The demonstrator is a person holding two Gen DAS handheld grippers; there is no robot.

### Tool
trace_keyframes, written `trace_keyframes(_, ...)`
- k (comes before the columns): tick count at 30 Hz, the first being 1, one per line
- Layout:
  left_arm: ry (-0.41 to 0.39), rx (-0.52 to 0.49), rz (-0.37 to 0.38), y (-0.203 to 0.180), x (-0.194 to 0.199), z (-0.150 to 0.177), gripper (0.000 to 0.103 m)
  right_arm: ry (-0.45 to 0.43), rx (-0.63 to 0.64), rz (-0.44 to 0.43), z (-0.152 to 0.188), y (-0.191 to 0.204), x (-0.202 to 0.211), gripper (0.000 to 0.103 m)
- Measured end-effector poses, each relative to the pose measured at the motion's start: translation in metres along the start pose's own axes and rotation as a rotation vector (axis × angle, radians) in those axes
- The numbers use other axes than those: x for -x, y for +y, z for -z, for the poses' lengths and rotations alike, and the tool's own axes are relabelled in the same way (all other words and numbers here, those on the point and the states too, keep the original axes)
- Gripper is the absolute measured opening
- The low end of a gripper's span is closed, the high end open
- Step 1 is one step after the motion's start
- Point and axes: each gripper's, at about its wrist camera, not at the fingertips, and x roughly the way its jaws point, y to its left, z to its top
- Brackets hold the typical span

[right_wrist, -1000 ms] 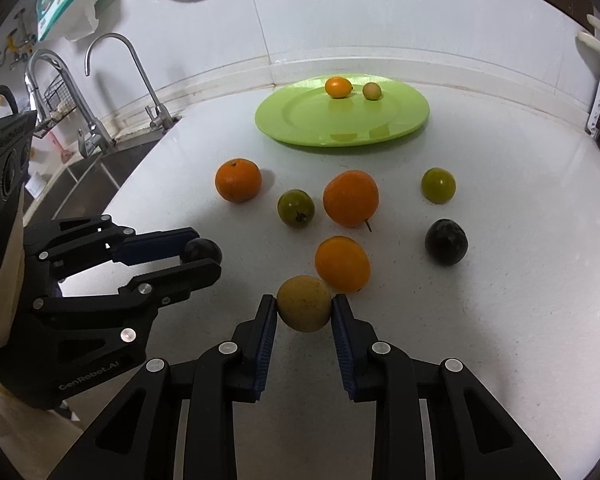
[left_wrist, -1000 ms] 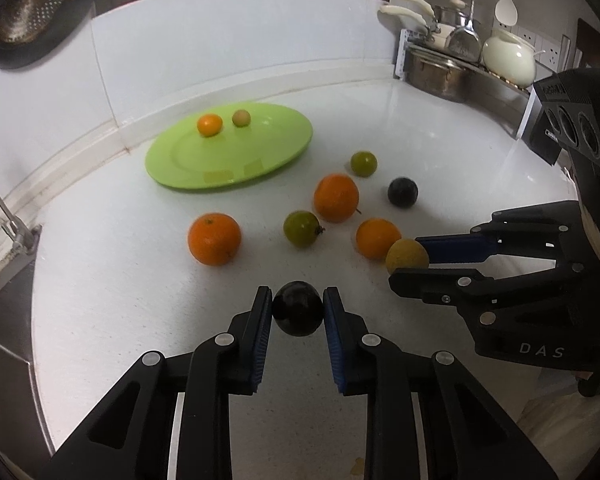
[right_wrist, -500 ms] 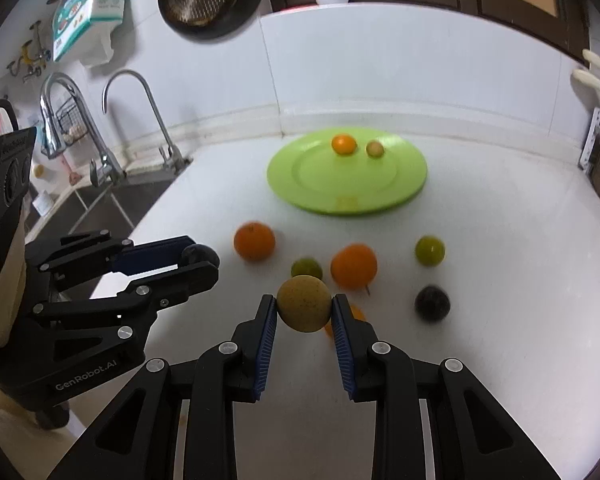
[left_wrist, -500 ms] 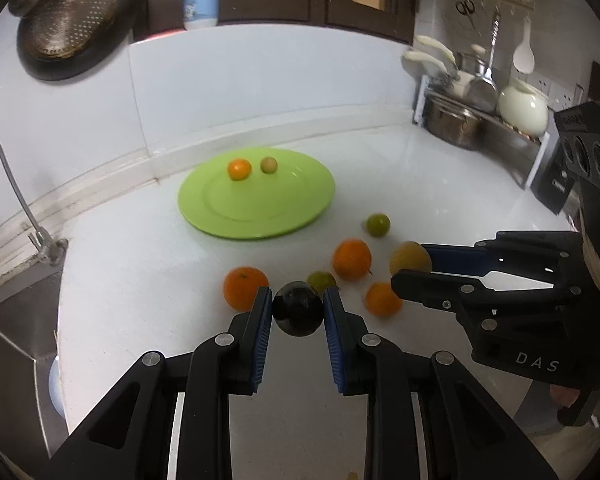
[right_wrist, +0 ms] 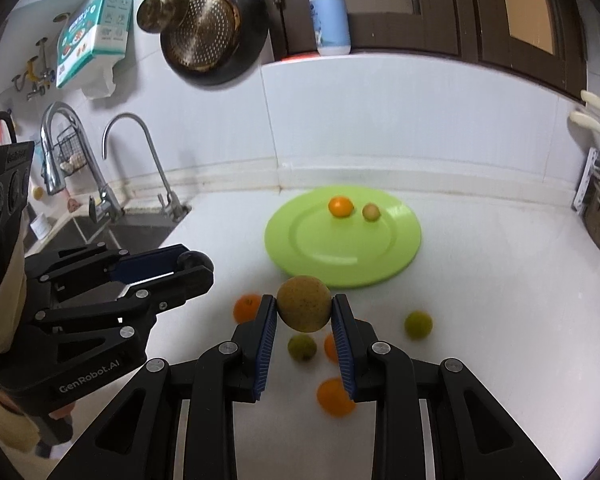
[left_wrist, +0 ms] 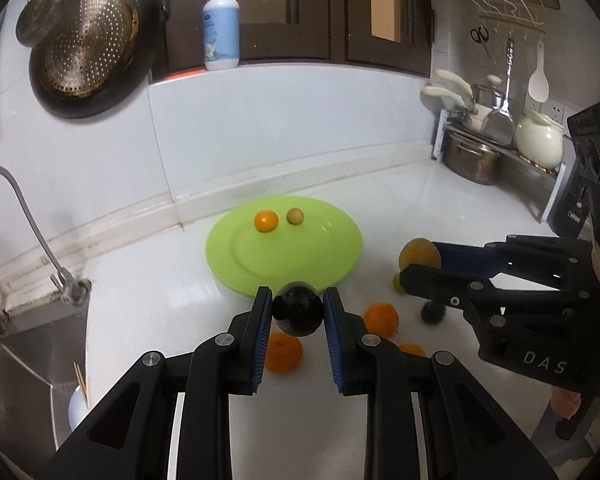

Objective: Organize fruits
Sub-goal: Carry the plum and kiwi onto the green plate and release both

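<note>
Left gripper I'm keeping clamped on a dark fruit; right gripper is gripping a yellow-brown fruit mid-frame.

We see: lime-green plate; white counter; black fruit; speckled yellow-brown fruit; blue pads w/ black jaws.

Both my wrist cameras look forward and down along their claws, raised over the bench; both share the green plate.
</note>
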Motion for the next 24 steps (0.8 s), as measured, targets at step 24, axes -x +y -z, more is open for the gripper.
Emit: trace_keyframes(24,0.032,0.003,0.014,0.034,-0.067,-0.064,0.026,0.019,0.004,0.032,-0.075,-0.024,-0.065,0.029)
